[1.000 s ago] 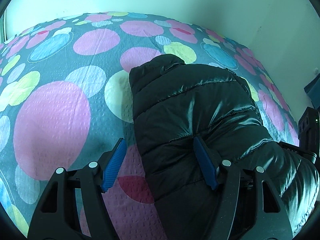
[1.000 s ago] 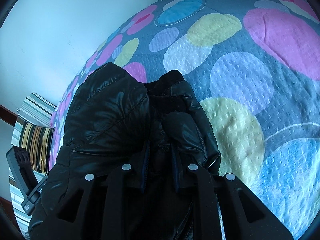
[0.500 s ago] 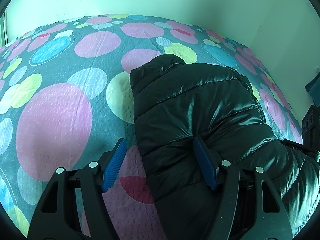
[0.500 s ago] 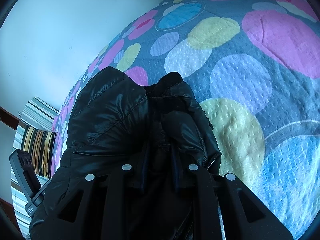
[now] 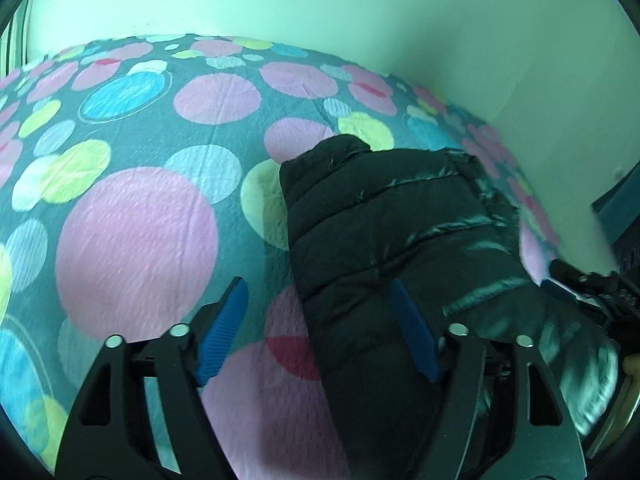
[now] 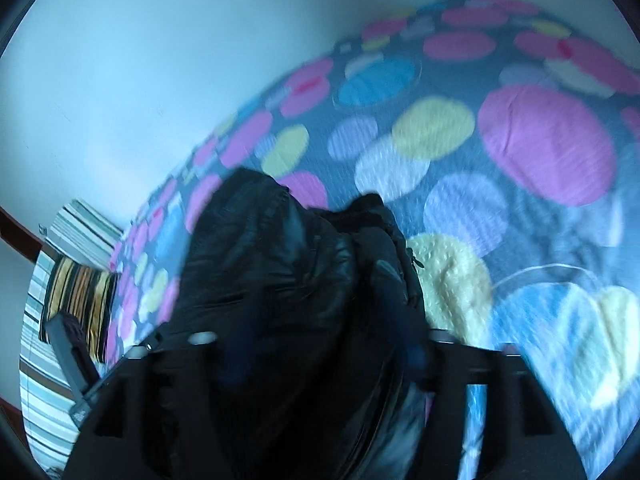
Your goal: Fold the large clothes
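Black puffer jacket (image 5: 384,232) lies bunched, glossy, on dotted bedspread (image 5: 132,240).

The jacket (image 5: 384,240) is glossy, quilted black cloth. The bedspread (image 5: 136,232) left of the left gripper (image 5: 320,320) is matt, dimpled cloth. The gripper's pads (image 5: 222,332) are ribbed blue plastic.

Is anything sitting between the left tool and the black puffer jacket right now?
Nothing visible. The left tool is open, straddling the edge of the black puffer jacket: one blue pad rests on the fabric, the other over bare bedspread.
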Tool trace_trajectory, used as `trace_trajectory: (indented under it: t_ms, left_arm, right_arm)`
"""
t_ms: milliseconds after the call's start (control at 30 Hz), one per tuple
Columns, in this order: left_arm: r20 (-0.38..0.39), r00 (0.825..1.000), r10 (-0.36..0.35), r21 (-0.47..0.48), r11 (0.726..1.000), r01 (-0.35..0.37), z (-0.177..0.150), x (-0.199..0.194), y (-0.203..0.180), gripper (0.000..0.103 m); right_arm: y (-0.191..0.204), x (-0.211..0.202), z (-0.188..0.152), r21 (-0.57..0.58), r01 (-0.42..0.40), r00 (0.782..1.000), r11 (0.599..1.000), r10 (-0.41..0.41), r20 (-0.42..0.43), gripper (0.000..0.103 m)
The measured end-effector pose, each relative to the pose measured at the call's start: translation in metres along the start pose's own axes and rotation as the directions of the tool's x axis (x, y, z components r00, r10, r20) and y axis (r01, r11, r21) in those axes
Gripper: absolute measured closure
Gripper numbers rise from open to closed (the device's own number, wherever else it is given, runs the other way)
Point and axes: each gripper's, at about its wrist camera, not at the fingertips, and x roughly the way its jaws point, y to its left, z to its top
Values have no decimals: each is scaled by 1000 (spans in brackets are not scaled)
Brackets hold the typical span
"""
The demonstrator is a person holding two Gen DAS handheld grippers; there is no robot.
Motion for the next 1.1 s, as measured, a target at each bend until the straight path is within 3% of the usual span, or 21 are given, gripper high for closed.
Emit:
trace_trajectory:
  t_ms: [133,300,567,633,667,700,733,900,1100]
  left_arm:
    - [19,999,-42,-20,999,42,-20,-30,8,21]
    - [0,995,-99,-33,995,99,-40,-37,6,17]
    - [-25,995,-93,-5,996,92,-42,-20,-8,15]
    - [-35,997,-72,15,997,73,-43,-16,-12,15]
    - [-36,997,-69,19,997,69,-43,-14,-13,16]
    - [-38,997,-70,23,997,71,-43,-13,-14,16]
    - [-43,996,-73,23,997,74,-43,-10,-15,16]
    - [-42,998,-45,66,997,48,-49,0,-24,21]
    - [-30,1000,3,112,994,1,-53,9,-33,23]
  right_arm:
    - [27,-33,-18,-43,-36,999,998,36,3,25]
    - [46,-42,-48,-148,62,998,987,-62,2,22]
    - [-5,-3,-64,-55,130,985,990,-136,-106,19]
    - [-22,11,-70,-5,88,985,996,-88,-146,19]
    - [-29,16,-72,38,48,986,998,-41,-163,21]
    - [-32,19,-73,52,26,985,998,-17,-171,32]
    - [-35,23,-74,66,-3,984,998,15,-179,36]
    - [-46,37,-81,99,-22,981,995,40,-188,45]
    - [-56,45,-90,126,-63,981,990,84,-174,50]
